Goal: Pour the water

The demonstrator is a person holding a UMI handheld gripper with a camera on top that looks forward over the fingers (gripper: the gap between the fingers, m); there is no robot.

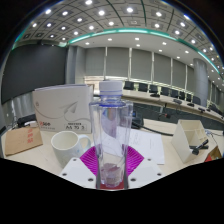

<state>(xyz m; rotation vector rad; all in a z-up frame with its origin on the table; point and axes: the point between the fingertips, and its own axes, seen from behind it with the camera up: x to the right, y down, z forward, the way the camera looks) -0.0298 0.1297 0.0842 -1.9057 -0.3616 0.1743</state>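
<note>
A clear plastic water bottle [109,120] with a pale cap stands upright between my fingers, its lower part pressed on both sides by the magenta pads [88,160]. My gripper [110,162] is shut on the bottle. A white paper cup [66,148] stands on the table just left of the bottle and slightly beyond the left finger. Through the bottle's wall I cannot tell how full it is.
A white carton with red print [62,108] stands behind the cup. A brown cardboard box [20,138] lies at the far left. An open white box [188,140] with dark items sits to the right. White papers [148,145] lie on the table beyond the fingers.
</note>
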